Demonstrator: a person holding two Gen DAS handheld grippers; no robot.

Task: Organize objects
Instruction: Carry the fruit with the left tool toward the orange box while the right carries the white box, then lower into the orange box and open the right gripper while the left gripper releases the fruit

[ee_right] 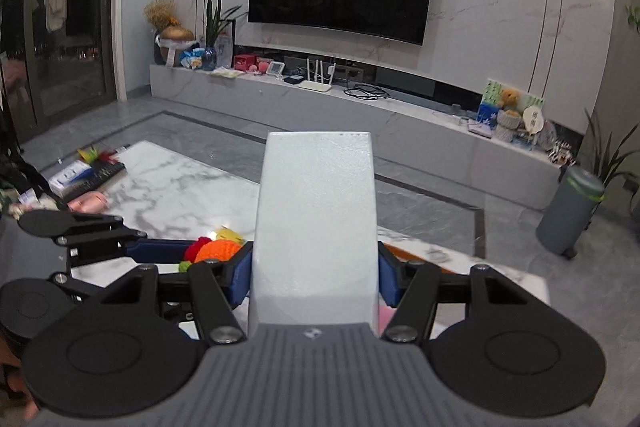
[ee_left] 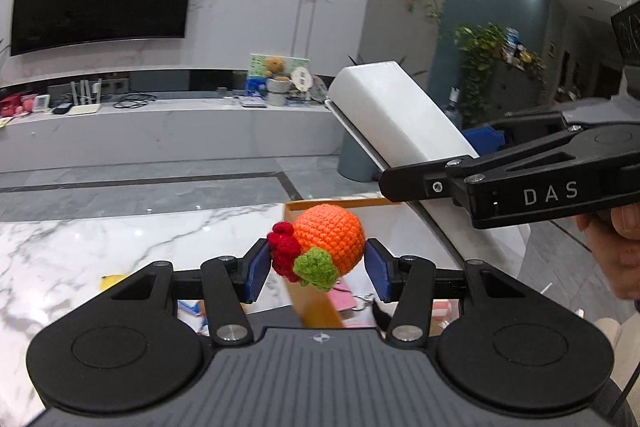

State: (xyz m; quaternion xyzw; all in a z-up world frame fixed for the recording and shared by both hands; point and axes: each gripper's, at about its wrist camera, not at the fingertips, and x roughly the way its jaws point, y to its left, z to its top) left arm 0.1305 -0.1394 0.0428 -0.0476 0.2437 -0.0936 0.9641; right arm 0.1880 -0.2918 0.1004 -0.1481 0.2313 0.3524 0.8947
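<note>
My left gripper (ee_left: 316,269) is shut on a crocheted orange toy (ee_left: 330,239) with red berries and a green leaf, held above an orange box (ee_left: 316,303) on the marble table (ee_left: 100,251). My right gripper (ee_right: 314,277) is shut on a long white box lid (ee_right: 316,219) and holds it raised and tilted. In the left wrist view the lid (ee_left: 396,119) slants up to the right of the toy, with the right gripper (ee_left: 404,183) clamped on it. In the right wrist view the toy (ee_right: 218,251) and the left gripper's blue pads (ee_right: 160,251) show at the left.
Pink items (ee_left: 348,297) lie in the box under the toy. A yellow item (ee_left: 114,281) lies on the table at left. A keyboard (ee_right: 96,175), a blue box and a pink object sit at the table's far left. A grey bin (ee_right: 570,215) stands on the floor at right.
</note>
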